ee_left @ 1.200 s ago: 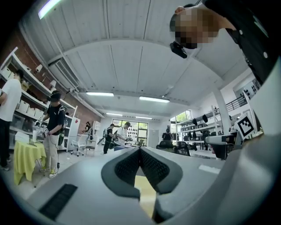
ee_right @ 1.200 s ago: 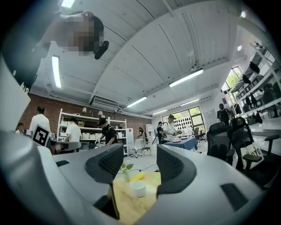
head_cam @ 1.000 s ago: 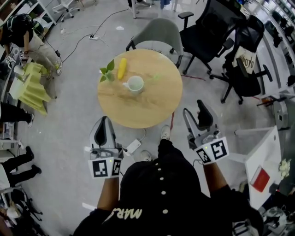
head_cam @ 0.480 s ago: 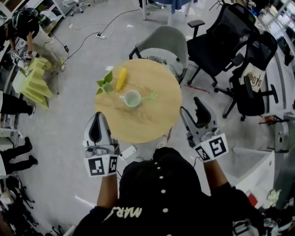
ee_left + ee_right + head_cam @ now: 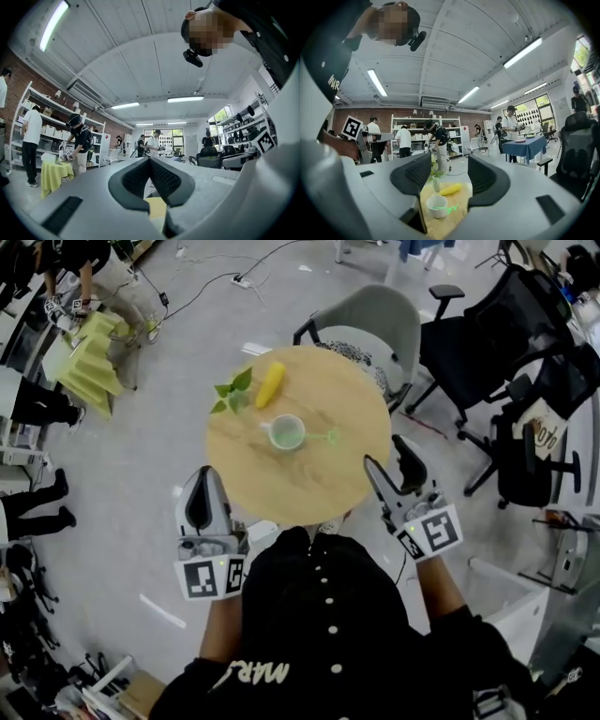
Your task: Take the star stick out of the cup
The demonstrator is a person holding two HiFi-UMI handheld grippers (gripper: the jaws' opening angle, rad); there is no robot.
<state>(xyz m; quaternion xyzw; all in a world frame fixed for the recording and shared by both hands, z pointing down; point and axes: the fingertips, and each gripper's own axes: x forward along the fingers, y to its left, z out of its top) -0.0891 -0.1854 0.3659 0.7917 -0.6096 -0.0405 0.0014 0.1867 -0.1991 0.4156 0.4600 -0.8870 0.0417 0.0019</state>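
A white cup (image 5: 286,432) stands near the middle of the round wooden table (image 5: 319,484). The green star stick (image 5: 326,437) leans out of it to the right. In the right gripper view the cup (image 5: 438,206) and the stick (image 5: 451,209) show low between the jaws, some way ahead. My right gripper (image 5: 386,454) (image 5: 449,164) is open beside the table's near right edge; its jaws have just widened a little, with nothing between them. My left gripper (image 5: 206,476) (image 5: 150,161) hangs off the near left edge, pads meeting at the tip, holding nothing.
A yellow corn cob (image 5: 271,383) and a green leafy sprig (image 5: 232,395) lie behind the cup. A grey chair (image 5: 370,320) stands at the table's far side, with black office chairs (image 5: 487,324) to the right. People and a yellow-draped table (image 5: 89,362) are far left.
The table has drawn closer in the head view. Both grippers have advanced and now flank its near edge, the right one having travelled farther.
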